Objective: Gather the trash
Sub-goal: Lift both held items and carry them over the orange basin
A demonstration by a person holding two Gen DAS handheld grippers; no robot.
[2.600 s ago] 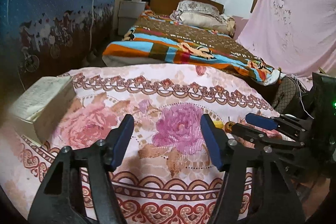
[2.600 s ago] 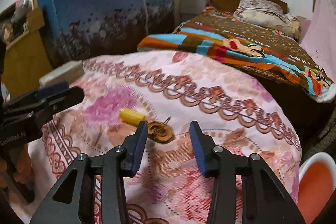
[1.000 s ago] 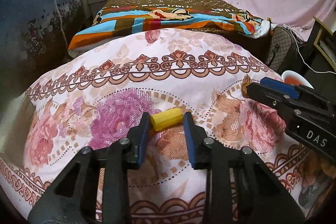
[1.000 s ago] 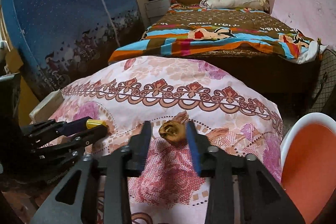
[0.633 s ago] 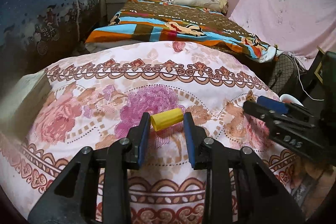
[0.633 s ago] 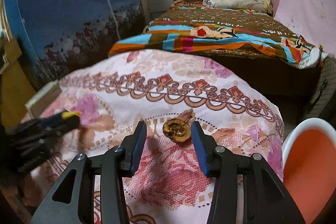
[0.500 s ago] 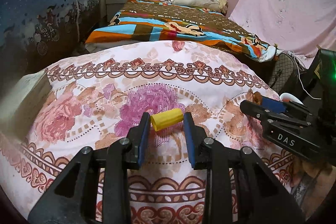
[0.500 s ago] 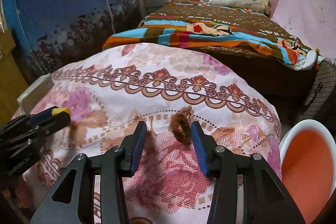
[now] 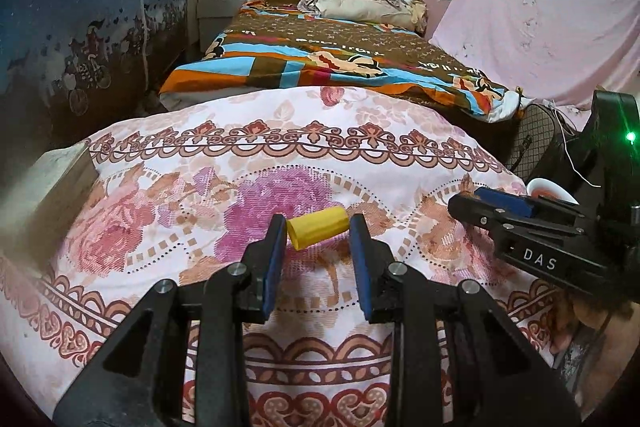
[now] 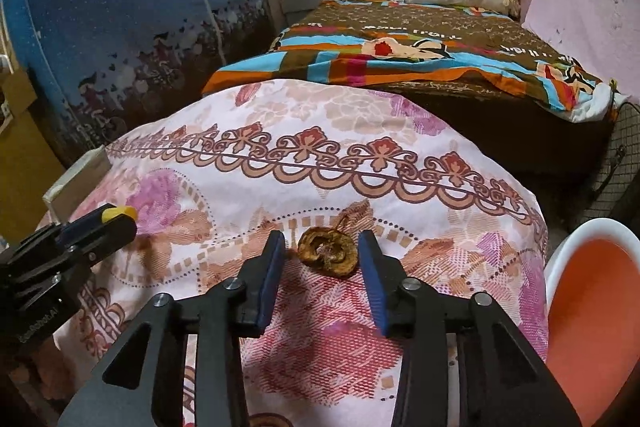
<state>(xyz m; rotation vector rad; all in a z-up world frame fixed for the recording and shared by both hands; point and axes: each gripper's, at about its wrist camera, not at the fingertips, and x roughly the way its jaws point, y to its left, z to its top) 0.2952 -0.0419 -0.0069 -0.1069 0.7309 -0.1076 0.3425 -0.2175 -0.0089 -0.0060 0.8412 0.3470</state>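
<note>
My left gripper (image 9: 318, 247) is shut on a yellow paper tube (image 9: 318, 227) and holds it above the floral cloth (image 9: 280, 155). In the right wrist view the left gripper (image 10: 100, 227) shows at the left with the yellow tube (image 10: 118, 213) at its tip. My right gripper (image 10: 322, 265) is shut on a brown dried fruit peel (image 10: 328, 253), held over the cloth (image 10: 320, 131). It shows at the right of the left wrist view (image 9: 480, 201); the peel is hidden there.
A white bowl with an orange inside (image 10: 592, 291) stands low at the right, also in the left wrist view (image 9: 548, 187). A pale box (image 9: 44, 187) lies at the cloth's left edge. A bed (image 9: 340, 63) is behind, a pink sheet (image 9: 552, 11) hangs right.
Both grippers closed on their items and lifted them off the cloth. In the last half second the peel has turned flatter between the right fingers; the left gripper has barely moved.
</note>
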